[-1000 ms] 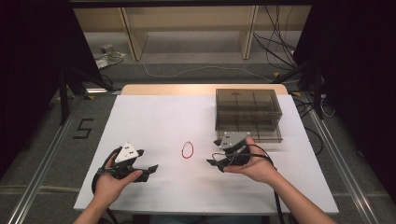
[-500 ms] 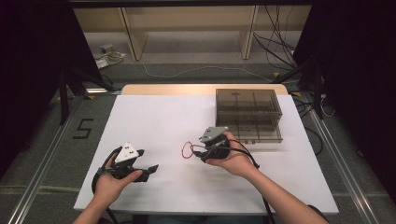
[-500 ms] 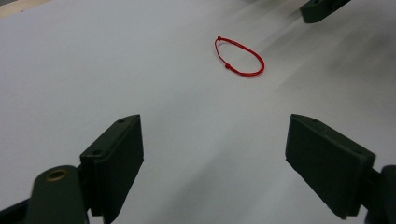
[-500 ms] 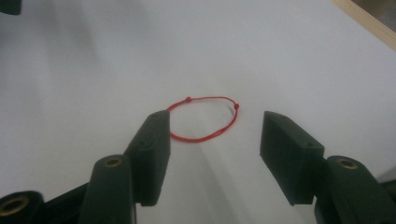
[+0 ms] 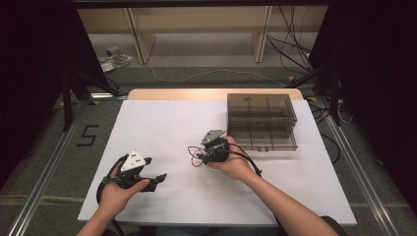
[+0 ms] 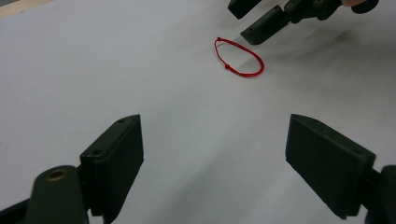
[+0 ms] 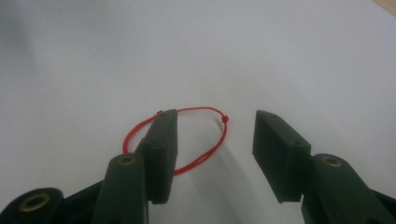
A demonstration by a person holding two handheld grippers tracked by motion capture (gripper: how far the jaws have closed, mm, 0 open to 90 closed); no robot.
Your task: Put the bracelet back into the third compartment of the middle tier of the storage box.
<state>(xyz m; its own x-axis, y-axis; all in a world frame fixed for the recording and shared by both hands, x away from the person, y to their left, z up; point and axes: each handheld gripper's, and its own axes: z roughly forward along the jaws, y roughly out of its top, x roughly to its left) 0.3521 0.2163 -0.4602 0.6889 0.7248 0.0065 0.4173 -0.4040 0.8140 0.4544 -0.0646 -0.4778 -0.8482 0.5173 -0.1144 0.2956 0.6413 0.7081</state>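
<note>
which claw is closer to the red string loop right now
Right. The right claw is down at the red string loop, one jaw over it. The left claw sits well away across the table.

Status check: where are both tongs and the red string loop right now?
Right tongs just been closing, straddling one side of the red string loop, no pinch yet. Left tongs open, idle, holding nothing. Loop flat on the white table. Nothing in the way.

Red string loop (image 7: 205,140): thin cord, small knots, matt. Right gripper (image 7: 212,140) beside loop: jaws matt black plastic, brass-coloured inserts. Table cover (image 5: 162,128) under loop: white, smooth, matt, paper-like. Drawer box (image 5: 263,120) near loop: smoky translucent plastic, glossy.
</note>
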